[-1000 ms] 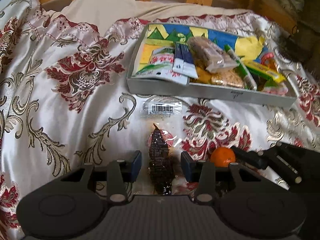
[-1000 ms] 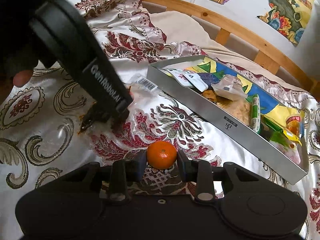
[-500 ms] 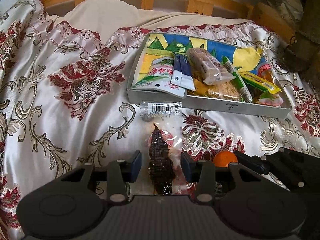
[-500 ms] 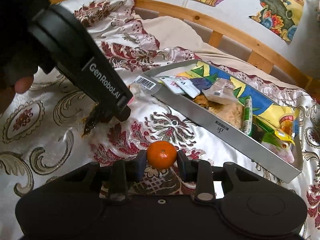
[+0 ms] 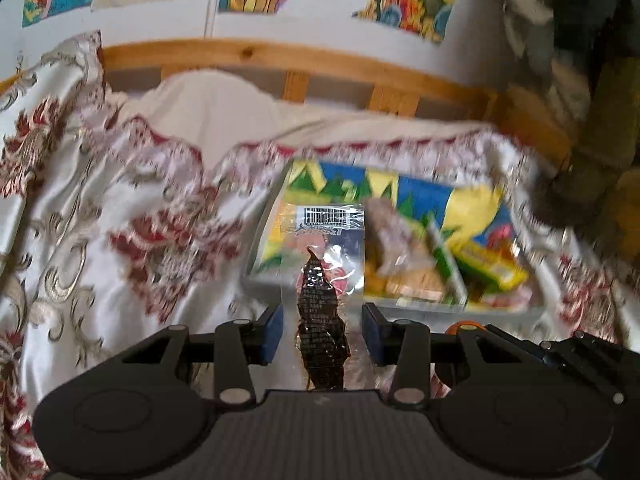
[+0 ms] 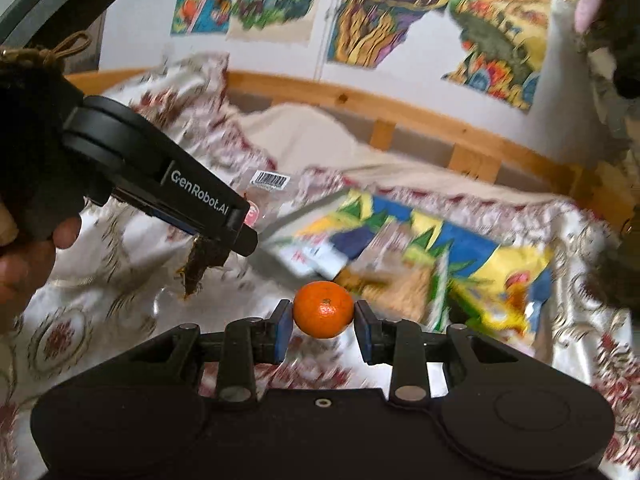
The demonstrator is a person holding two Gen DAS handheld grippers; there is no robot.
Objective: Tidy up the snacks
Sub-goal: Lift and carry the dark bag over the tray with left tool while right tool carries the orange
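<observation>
My left gripper [image 5: 322, 334] is shut on a clear snack packet [image 5: 322, 276] with a dark strip inside and a barcode at its far end, held in the air before the tray. The same packet [image 6: 202, 262] hangs from the left gripper in the right wrist view. My right gripper [image 6: 323, 334] is shut on a small orange mandarin [image 6: 323, 309] and holds it above the bedspread, near the tray's front wall. The grey tray [image 5: 440, 309] lies on the bed and holds several wrapped snacks on a colourful liner.
A satin bedspread [image 5: 100, 240] with red and gold flowers covers the bed. A cream pillow [image 5: 224, 108] and a wooden headboard [image 5: 320, 64] stand behind the tray. Colourful pictures [image 6: 400, 12] hang on the wall. The view is blurred by motion.
Both grippers have risen off the bedspread with their loads and tilted up. The packet and the mandarin now hang in the air, closer to the tray.
</observation>
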